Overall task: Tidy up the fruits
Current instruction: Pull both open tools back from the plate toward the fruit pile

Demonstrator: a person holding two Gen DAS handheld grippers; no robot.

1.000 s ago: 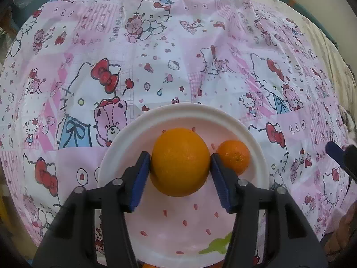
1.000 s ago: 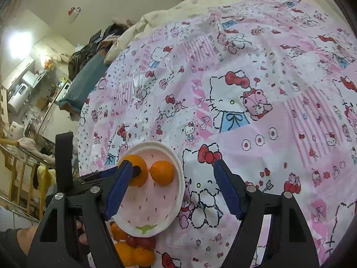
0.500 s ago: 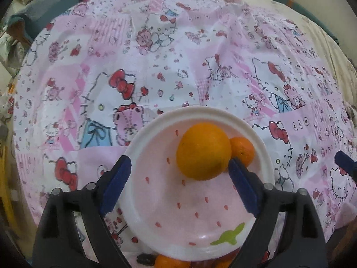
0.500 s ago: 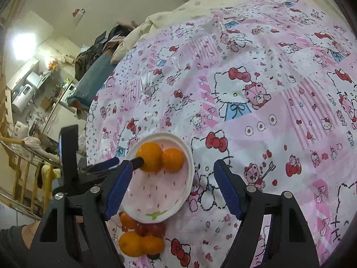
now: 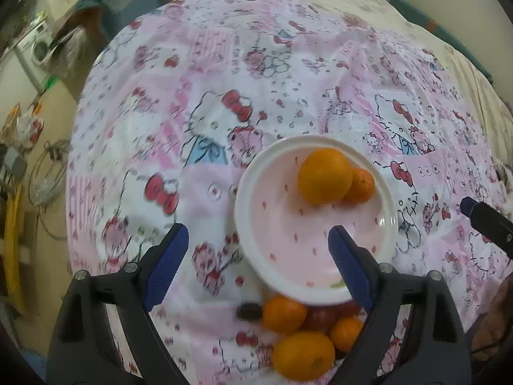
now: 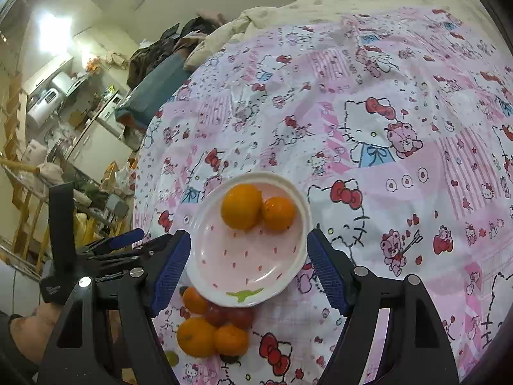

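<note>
Two oranges [image 5: 325, 175] on plate [image 5: 247, 224]; left gripper [image 5: 256, 250] and right gripper [image 6: 248, 264] jaws apart, empty. Risk: loose fruit pile [image 5: 301, 337] rolling off if nudged.

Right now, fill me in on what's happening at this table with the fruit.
A person holding two handheld grippers is sorting fruit onto a white plate on a pink cartoon tablecloth. A large orange and a smaller orange sit touching on the plate. The left gripper is open and empty beside the plate; the right gripper is open too, holding nothing. A pile of oranges and red fruit waits on the cloth by the plate's near edge.
</note>
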